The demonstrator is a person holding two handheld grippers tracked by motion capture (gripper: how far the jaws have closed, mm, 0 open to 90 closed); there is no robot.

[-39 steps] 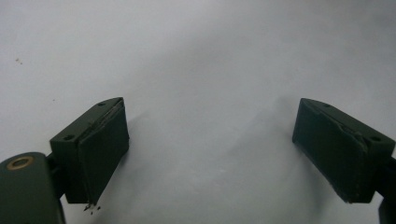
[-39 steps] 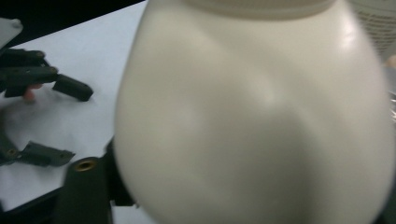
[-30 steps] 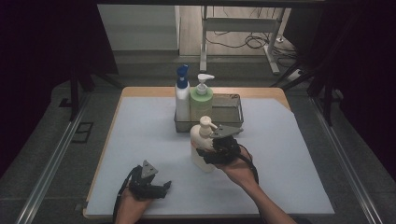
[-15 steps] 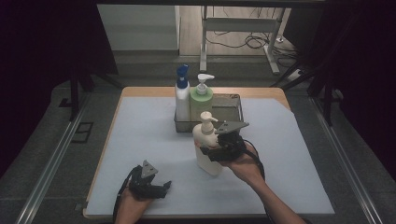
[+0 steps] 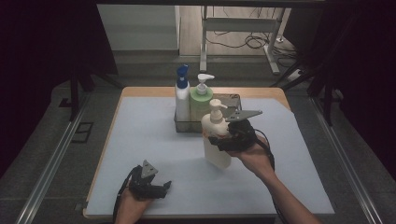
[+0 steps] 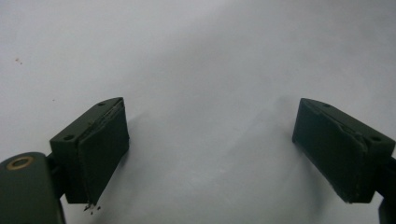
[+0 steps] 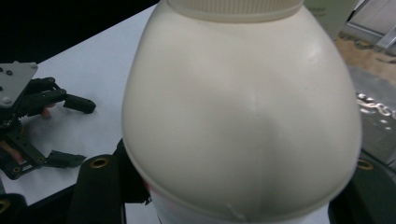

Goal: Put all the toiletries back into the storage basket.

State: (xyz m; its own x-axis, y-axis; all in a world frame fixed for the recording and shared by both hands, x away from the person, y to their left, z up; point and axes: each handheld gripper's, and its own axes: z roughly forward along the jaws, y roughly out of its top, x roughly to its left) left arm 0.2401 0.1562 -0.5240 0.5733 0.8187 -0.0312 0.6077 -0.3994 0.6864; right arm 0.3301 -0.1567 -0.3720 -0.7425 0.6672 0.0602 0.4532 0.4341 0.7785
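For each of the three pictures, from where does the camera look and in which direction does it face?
High view: above the person's side, facing forward and down on the table; both forearms, left gripper, right gripper.
Left gripper view: on that gripper, facing down at the white surface between its open jaws.
Right gripper view: on that gripper, facing the cream pump bottle it grips.
Shared: the high and right gripper views both show the bottle and the left gripper.
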